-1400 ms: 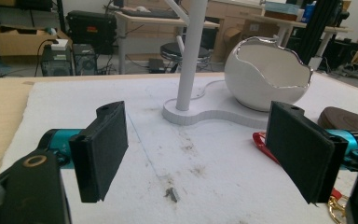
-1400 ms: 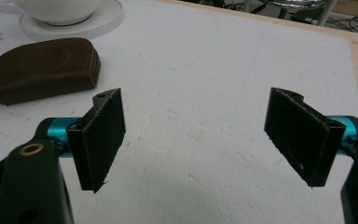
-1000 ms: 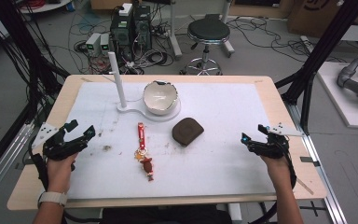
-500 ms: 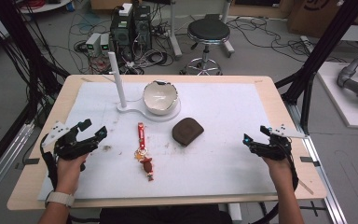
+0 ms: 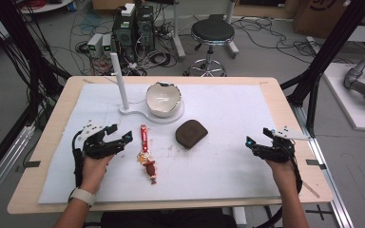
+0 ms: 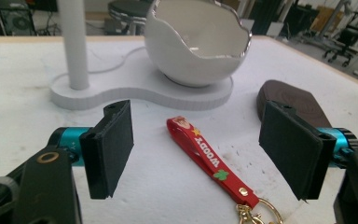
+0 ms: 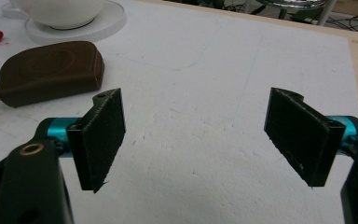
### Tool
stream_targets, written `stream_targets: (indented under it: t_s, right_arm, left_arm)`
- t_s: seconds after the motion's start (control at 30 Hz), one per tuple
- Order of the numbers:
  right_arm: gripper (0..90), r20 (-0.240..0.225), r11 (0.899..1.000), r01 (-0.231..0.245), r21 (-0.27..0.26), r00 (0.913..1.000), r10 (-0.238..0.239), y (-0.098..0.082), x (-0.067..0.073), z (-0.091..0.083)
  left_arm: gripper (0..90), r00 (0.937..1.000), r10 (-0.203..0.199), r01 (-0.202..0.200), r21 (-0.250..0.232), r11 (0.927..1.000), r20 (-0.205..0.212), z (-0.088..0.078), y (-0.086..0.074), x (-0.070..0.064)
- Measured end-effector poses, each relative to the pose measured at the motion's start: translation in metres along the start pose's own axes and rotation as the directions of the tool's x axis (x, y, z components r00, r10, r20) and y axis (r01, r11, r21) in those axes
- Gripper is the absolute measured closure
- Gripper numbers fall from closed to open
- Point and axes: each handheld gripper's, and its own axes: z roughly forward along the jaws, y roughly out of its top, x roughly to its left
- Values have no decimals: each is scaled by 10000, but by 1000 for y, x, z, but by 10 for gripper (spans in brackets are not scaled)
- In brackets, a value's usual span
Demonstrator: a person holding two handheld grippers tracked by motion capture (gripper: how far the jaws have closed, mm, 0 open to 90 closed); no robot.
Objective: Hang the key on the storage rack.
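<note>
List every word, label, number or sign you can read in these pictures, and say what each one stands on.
"woody", in white letters seen upside down: on the red keychain strap, left gripper view.
Cardboard box on the floor, high view: dark print, too blurred to read.
Nothing else is readable.

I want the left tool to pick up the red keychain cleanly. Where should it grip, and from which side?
Probably the red strap, not the gold ring or the charm. The strap lies flat on the white mat, straight and narrow, running away from the person. Bring the left tool down from above so its jaws, now open, close across the strap's width.
</note>
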Motion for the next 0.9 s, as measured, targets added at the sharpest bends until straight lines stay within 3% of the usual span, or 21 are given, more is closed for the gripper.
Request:
stream_targets:
  t_s: [0.2, 0.3, 0.37, 0.43, 0.57, 0.67, 0.7, 0.77, 0.8, 0.9]
  right_arm:
    - [205, -3, 9999, -101, -4, 9999, 101, 0, 0, -1]
    - [205, -6, 10000, -99, 7, 10000, 99, 0, 0, -2]
    - [205, -14, 9999, -122, -3, 9999, 122, 0, 1, -2]
    - [205, -32, 10000, -90, -16, 10000, 90, 0, 1, -1]
    - [205, -34, 9999, -133, -15, 9999, 133, 0, 0, -2]
    - [205, -25, 9998, -198, -21, 9998, 198, 0, -1, -2]
    - [205, -25, 9998, -198, -21, 9998, 198, 0, -1, -2]
    - [205, -59, 9998, -194, -24, 9998, 194, 0, -1, -2]
    - [205, -59, 9998, -194, -24, 9998, 194, 0, -1, -2]
    - [205, -50, 9998, -169, -38, 9998, 169, 0, -1, -2]
  left_arm:
    - [259, 9997, -101, 108, 304, 9995, -225, 18, 0, -6]
    - [263, 9993, -292, 315, 952, 9950, -251, 34, -4, -13]
    - [273, 9991, -318, 346, 1111, 9932, -268, 37, -5, -15]
    - [284, 9978, -310, 407, 1732, 9840, -582, 49, -9, -22]
    - [290, 9965, -154, 326, 2119, 9767, -823, 57, -11, -26]
    - [302, 9901, 199, 168, 2584, 9659, -1387, 64, -9, -30]
    - [303, 9901, 199, 168, 2584, 9659, -1387, 64, -9, -30]
    - [303, 9847, 354, 171, 2973, 9546, -1705, 70, -8, -31]
    - [303, 9847, 354, 171, 2973, 9546, -1705, 70, -8, -31]
    - [303, 9825, 501, 144, 3409, 9400, -1795, 78, -7, -34]
